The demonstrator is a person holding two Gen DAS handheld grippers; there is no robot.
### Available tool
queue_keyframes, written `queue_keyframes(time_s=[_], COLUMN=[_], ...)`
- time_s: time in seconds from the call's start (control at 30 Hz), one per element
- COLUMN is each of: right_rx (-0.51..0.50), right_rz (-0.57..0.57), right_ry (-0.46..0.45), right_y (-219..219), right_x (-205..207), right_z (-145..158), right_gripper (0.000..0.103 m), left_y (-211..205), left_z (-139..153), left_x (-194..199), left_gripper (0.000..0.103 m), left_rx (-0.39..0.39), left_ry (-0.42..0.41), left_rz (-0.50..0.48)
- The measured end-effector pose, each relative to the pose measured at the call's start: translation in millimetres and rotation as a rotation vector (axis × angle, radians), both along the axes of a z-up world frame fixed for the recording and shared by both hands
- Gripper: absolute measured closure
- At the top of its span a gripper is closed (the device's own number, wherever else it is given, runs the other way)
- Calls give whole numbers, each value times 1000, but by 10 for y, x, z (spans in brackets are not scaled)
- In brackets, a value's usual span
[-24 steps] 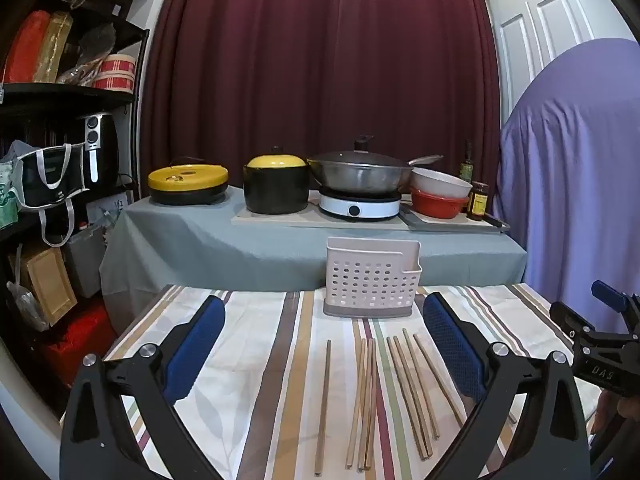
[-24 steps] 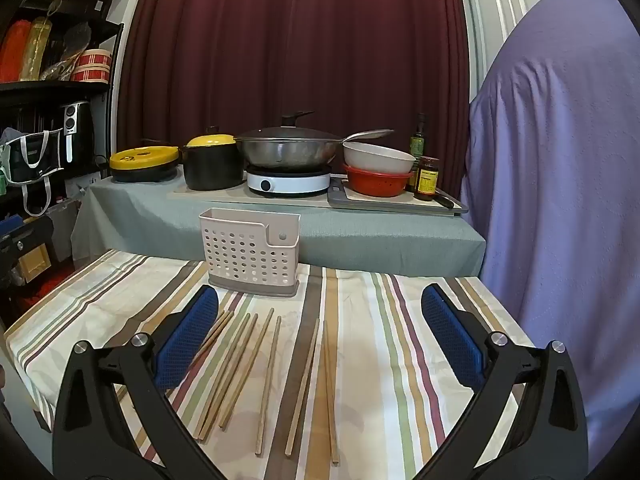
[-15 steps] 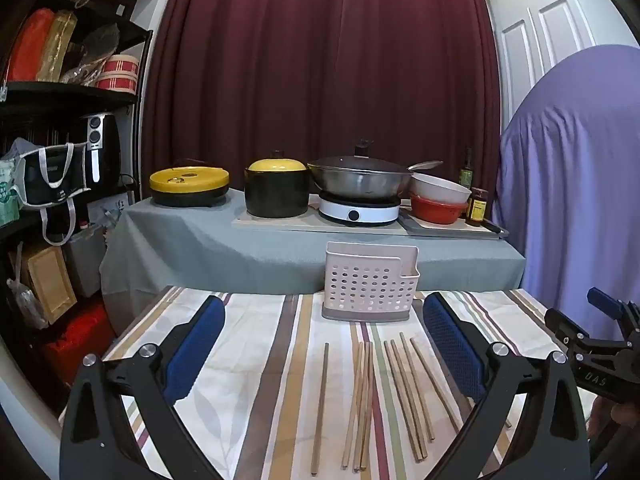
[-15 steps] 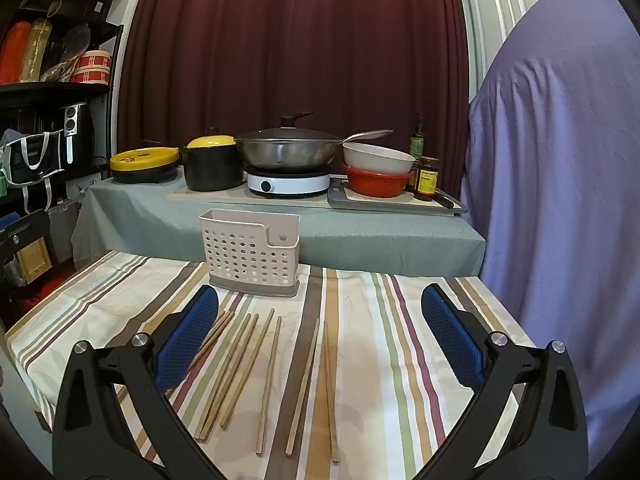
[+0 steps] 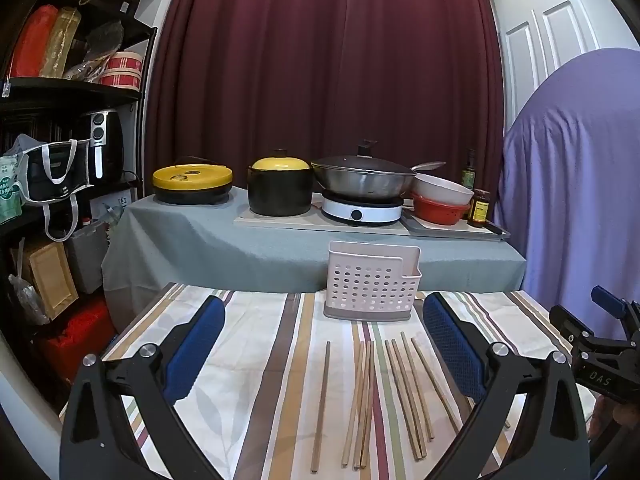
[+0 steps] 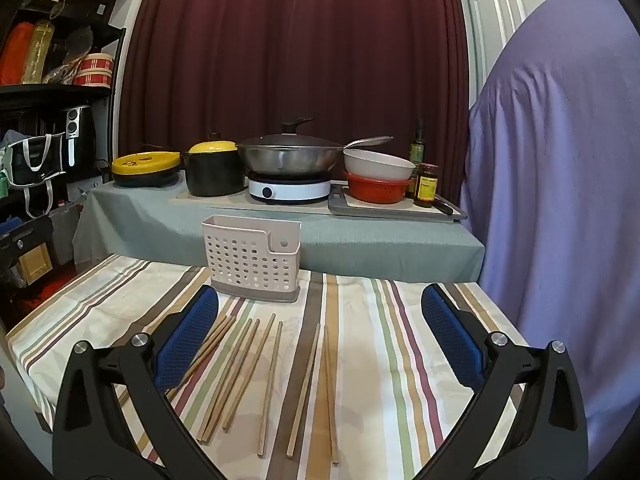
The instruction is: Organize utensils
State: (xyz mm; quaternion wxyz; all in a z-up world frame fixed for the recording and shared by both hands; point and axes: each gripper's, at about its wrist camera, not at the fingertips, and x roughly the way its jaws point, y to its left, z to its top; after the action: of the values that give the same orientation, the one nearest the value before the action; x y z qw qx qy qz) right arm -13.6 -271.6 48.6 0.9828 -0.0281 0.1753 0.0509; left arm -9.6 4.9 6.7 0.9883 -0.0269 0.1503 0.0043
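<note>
Left wrist view
Left tongs: spread wide, released, the blue-padded fingers well apart and gripping nothing; they hovered above the striped cloth-covered counter without touching any utensil.
Wooden chopsticks: loose sticks lay flat on the cloth between the two fingers, long axes running from the camera toward the far edge, far tips aimed at the holder.
Single chopstick: lay apart to the left of the rest, nearly parallel to them.
Right-hand sticks: fanned slightly, their near ends drifting rightward, the outermost passing under the right finger.
White perforated plastic utensil holder: stood upright at the far end of the cloth, just beyond the chopstick tips.
Right tongs: seen at the right edge, black with a blue tip; how far open could not be told from here.

Right wrist view
Right tongs: released and wide open, blue pads far apart, empty, held above the striped counter.
Wooden chopsticks: lay left of centre, long axes pointing away toward the holder; the leftmost ones slanted and ran behind the left pad, the rightmost pair lay almost straight ahead.
Utensil holder: upright at the far side, left of centre, its small side pocket on the right.
Grey-clothed back table: behind, carrying a lidded steel wok on a white hob.
</note>
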Motion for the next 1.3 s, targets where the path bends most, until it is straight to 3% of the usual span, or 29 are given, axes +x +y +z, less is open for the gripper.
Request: queue_keyframes(time_s=[1.3], right_rx=[-4], right_rz=[7], right_ry=[-6], right_y=[51], right_x=[-49], right_z=[54], right_gripper=[4], left_y=[-73], left_z=[-119], left_x=[0], left_gripper=[6], left_rx=[13], left_ry=[35], left_rz=[-20])
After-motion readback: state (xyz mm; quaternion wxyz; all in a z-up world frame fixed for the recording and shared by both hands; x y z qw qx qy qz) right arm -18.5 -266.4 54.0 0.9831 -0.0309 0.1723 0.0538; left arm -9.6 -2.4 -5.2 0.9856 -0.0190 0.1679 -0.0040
